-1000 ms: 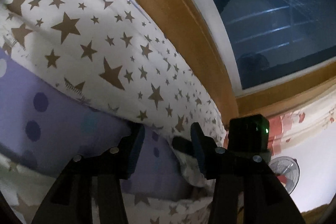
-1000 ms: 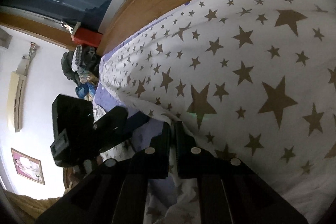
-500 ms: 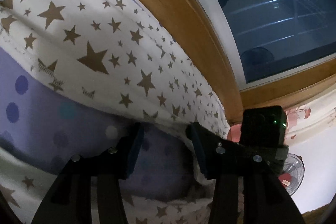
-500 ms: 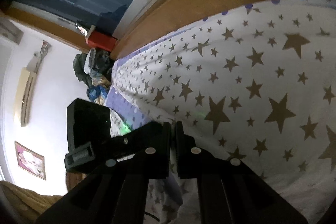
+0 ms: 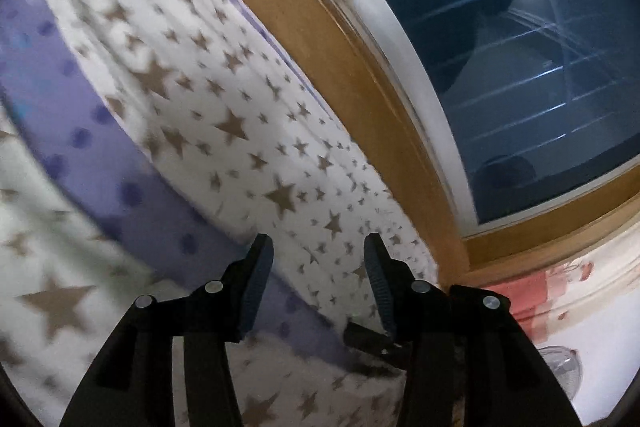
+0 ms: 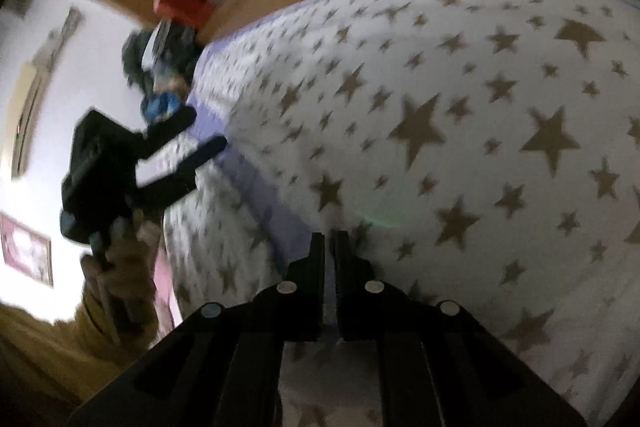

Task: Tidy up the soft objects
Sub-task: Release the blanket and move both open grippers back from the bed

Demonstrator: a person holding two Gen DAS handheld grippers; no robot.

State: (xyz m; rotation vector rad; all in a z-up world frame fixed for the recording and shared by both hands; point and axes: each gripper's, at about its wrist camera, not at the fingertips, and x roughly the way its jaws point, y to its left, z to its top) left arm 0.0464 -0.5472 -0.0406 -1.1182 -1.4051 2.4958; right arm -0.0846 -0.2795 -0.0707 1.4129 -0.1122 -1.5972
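Jaws of your right gripper (image 6: pixel 328 243) pinch the star-print quilt (image 6: pixel 460 131) near the bed's side edge, seemingly to tension it. Your left gripper (image 5: pixel 316 267) hovers released above its folded-back purple lining (image 5: pixel 100 155).

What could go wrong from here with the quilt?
1. The right gripper is pinched on the star quilt by a thin bit of its edge; a hard tug may slip it free.
2. The left gripper is open and holds nothing, so the quilt hangs from one side and may bunch.
3. Both views are blurred by motion, so re-gripping the fold could miss.
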